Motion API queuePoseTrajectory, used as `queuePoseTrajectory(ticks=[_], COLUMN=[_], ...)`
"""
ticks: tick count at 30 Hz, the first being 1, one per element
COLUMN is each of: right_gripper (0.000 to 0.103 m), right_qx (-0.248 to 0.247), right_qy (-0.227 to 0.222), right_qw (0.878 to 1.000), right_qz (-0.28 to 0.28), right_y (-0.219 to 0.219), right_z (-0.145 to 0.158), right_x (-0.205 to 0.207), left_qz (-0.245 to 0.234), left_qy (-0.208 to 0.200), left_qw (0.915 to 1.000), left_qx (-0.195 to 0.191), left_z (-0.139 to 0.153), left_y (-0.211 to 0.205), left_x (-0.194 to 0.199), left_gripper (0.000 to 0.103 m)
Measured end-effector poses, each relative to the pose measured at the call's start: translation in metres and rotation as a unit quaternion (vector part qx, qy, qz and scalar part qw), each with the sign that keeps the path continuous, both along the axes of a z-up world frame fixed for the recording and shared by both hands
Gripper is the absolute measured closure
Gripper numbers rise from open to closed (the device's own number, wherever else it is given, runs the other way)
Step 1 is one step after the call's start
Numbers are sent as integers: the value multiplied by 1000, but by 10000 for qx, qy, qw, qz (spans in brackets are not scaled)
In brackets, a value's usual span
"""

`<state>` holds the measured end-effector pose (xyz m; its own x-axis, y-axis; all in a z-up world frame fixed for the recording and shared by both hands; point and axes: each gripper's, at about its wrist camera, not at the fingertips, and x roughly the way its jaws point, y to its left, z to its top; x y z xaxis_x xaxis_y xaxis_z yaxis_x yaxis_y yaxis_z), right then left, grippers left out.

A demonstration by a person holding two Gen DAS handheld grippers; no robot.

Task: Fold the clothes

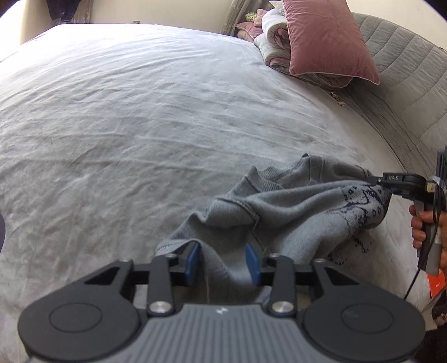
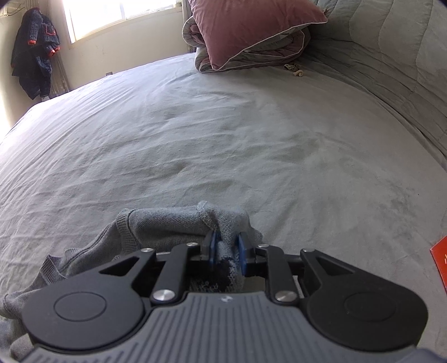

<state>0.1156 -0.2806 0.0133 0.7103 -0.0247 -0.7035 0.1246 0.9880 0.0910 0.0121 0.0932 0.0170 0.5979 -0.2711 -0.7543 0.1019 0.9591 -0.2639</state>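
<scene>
A grey knit sweater [image 1: 293, 212] with a dark pattern lies crumpled on the bed near its front edge. In the left wrist view my left gripper [image 1: 222, 262] stands over the sweater's near hem. Its blue pads [image 1: 192, 261] are apart, and a loose fold of cloth sags between them. My right gripper [image 2: 227, 248] is shut on a bunched fold of the sweater [image 2: 167, 223]. From the left wrist view that gripper [image 1: 373, 180] holds the patterned end lifted at the right, with a person's hand [image 1: 419, 226] on its handle.
The wrinkled grey bed sheet [image 1: 139, 125] stretches far to the left and back. A pink pillow [image 2: 245, 25] rests on a folded quilt [image 2: 279, 55] against the quilted headboard [image 2: 391, 55]. A dark jacket [image 2: 33, 53] hangs by the window. An orange card [image 2: 440, 257] lies at the right.
</scene>
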Motion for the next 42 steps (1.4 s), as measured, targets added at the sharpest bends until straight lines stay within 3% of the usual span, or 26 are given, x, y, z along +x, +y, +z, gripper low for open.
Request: queuePoseTrajectory(ticks=[2,4,7,14,18,20,25,28,32,42], right_gripper=[59,55,55,55,55,55,55,55,55,55], right_qx=[-102,-196,-208,-304,-476,-546,-347,-437,-739,-1176], right_qy=[-114,-244,-383,-470,-368,-375,-365,-89,379,338], right_qw=[9999,9995,9988,9953,9918,9911,9910,9900,9799,9710], right_qz=[39,73,227,796,1128,1158,1240,1335,1811,2055], right_y=[1,3,6,25,34,34,26,29,41,52], right_z=[4,8,9,-1,-13,-16,-22,-34,-49,-54], right_x=[-2,-1,7,39,55,60,71,74,69,63], left_qz=[47,42,65,111,-162,-198,-452,-490,-545,-435], left_qy=[-140,-221,-128,265,306,393,151,84,191,197], left_qw=[9999,9997,9998,9994,9988,9988,9986,9981,9982,9987], left_qx=[51,94,146,-181,-336,-233,224,355,182,170], left_z=[3,1,-13,-49,-57,-64,-66,-66,-67,-68], left_y=[-3,-7,-12,-13,-19,-22,-34,-36,-35,-40], left_x=[13,31,58,97,100,100,91,87,88,85], left_gripper=[55,51,51,54,56,61,63,74,93,96])
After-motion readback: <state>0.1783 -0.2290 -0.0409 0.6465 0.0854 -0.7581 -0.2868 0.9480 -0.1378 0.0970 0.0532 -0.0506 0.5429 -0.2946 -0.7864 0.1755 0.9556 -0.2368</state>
